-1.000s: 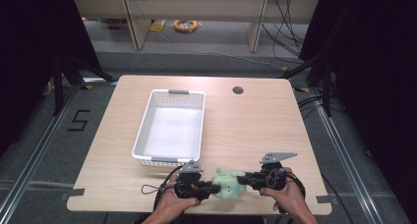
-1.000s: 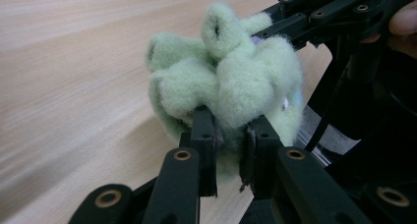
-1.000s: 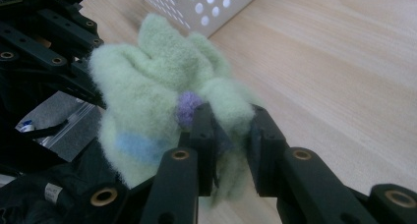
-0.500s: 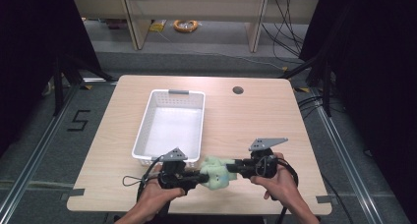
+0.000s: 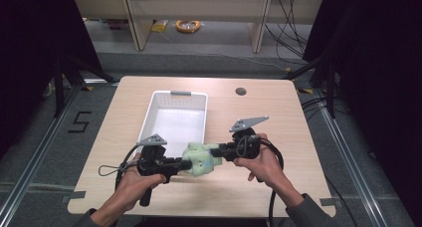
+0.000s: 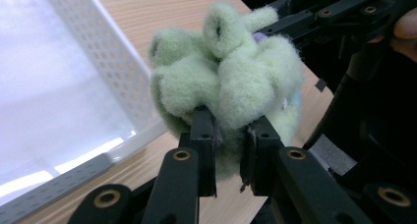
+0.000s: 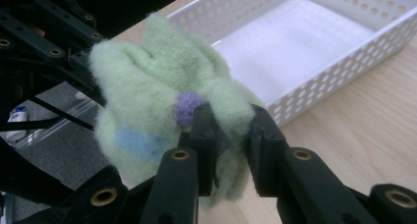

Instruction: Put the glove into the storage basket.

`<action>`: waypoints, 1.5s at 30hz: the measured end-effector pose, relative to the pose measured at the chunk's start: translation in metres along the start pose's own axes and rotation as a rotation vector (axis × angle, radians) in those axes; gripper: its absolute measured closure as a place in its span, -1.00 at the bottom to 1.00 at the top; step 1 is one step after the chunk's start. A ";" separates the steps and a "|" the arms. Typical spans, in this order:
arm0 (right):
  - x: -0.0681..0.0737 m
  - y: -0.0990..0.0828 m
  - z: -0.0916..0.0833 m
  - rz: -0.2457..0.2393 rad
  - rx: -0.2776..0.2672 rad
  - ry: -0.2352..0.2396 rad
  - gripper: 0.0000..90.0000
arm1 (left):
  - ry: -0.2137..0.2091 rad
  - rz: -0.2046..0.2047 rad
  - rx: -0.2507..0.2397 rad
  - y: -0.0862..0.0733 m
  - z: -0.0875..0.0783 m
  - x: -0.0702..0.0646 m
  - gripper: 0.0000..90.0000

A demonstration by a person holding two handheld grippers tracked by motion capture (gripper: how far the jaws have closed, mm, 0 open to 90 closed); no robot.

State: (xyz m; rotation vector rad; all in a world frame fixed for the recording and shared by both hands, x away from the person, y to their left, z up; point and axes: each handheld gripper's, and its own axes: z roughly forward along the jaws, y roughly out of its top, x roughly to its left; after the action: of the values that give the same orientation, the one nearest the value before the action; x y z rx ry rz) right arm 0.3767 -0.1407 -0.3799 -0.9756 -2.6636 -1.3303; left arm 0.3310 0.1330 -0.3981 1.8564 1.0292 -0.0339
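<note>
I see my left claw (image 5: pixel 185 164) pinched narrow on a fuzzy pale-green plush toy (image 5: pixel 201 158), soft and lumpy, with a purple dot and blue patch. It hangs above the light wooden surface (image 5: pixel 278 117) near its front edge, beside the white perforated plastic basket (image 5: pixel 177 94). My right claw (image 5: pixel 218 150) grips its other side; the toy's form is hard to make out.

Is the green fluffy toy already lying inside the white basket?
No: the green fluffy toy hangs above the table beside the white basket, pinched between the left tongs and right tongs.
</note>
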 end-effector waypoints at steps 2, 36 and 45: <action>0.002 0.006 0.006 -0.002 0.012 0.004 0.69 | 0.012 -0.010 -0.001 0.001 -0.003 0.004 0.71; -0.023 0.047 0.107 0.082 0.119 -0.032 0.69 | 0.144 -0.129 0.131 0.016 0.000 0.099 0.71; -0.028 0.042 0.126 0.097 0.191 -0.075 0.68 | 0.162 -0.161 0.166 0.014 0.014 0.112 0.70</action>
State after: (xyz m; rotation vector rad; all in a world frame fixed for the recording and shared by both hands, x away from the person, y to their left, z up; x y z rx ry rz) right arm 0.4543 -0.0455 -0.4379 -1.1337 -2.6946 -1.0197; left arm 0.4170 0.1911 -0.4437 1.9458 1.3211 -0.0670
